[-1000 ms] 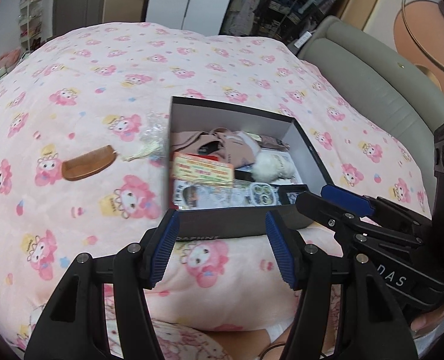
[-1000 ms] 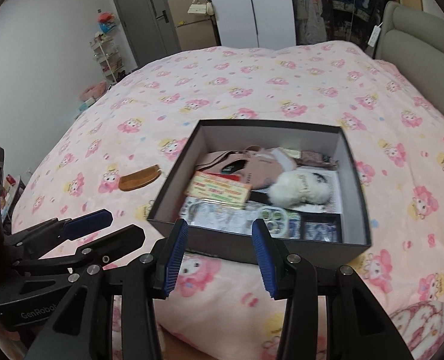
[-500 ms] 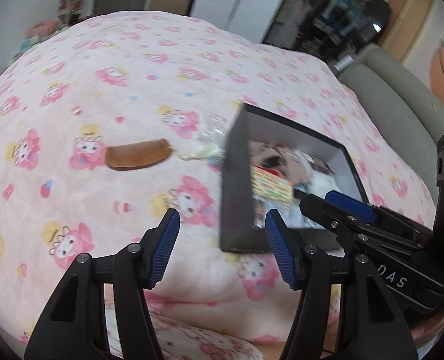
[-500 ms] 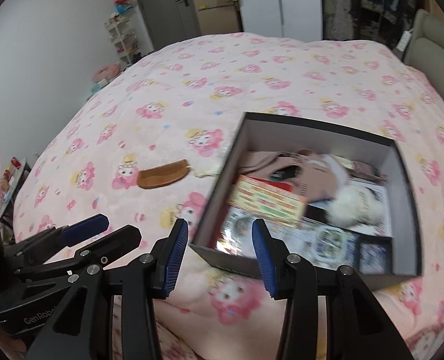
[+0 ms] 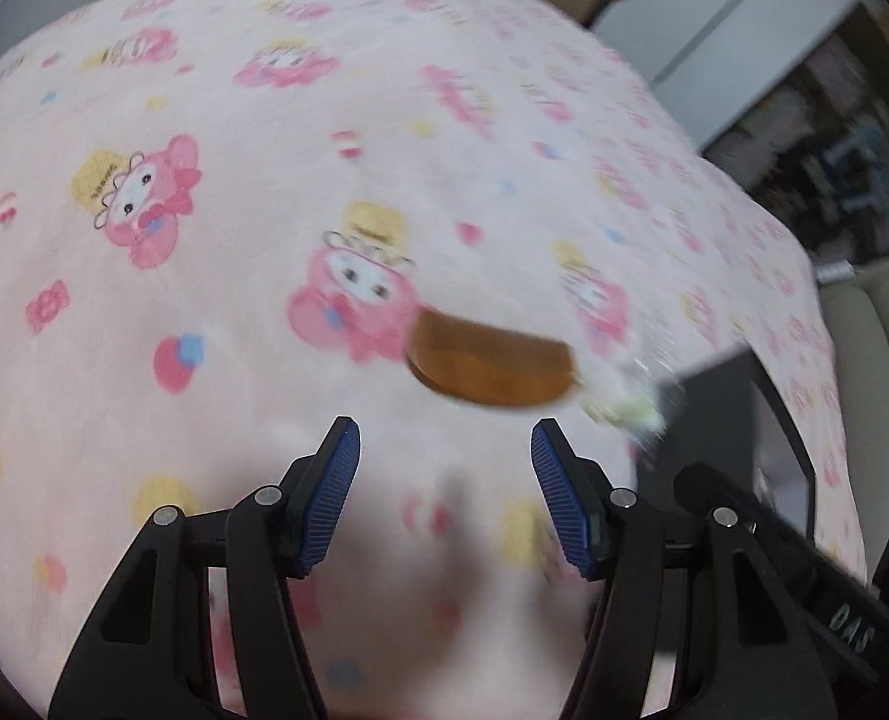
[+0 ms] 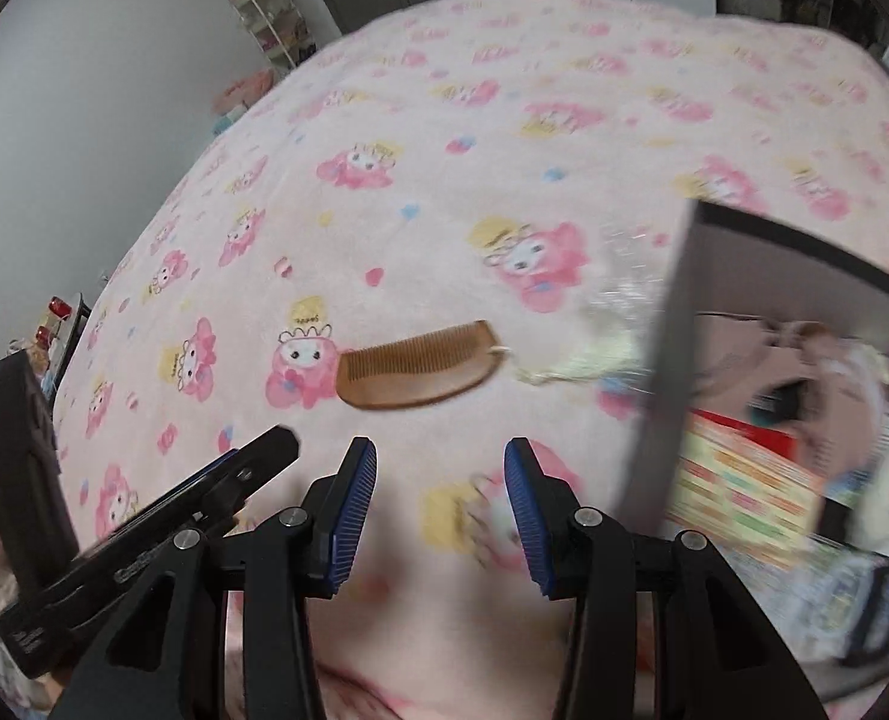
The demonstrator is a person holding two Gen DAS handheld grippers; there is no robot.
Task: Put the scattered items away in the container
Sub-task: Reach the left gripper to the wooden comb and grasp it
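A brown wooden comb [image 5: 492,367] [image 6: 420,366] lies flat on the pink cartoon-print bedspread, left of the dark box [image 6: 660,372] [image 5: 744,420]. A crinkly clear wrapper with a pale tassel [image 6: 606,324] [image 5: 624,402] lies between comb and box. The box holds a colourful card pack [image 6: 744,480], beige cloth [image 6: 804,354] and other items. My left gripper [image 5: 444,456] is open and empty, just short of the comb. My right gripper [image 6: 441,480] is open and empty, a little short of the comb. The left gripper also shows in the right wrist view [image 6: 204,492].
The bedspread [image 6: 444,150] covers the whole bed. A grey padded headboard [image 5: 888,324] rises at the right. Wardrobes and a door stand beyond the far edge; shelves with clutter [image 6: 270,18] stand by the left wall.
Both grippers have swung left from the box toward the comb and come closer to the bed. The comb now lies just ahead of both open grippers; the box has slid to the right edge.
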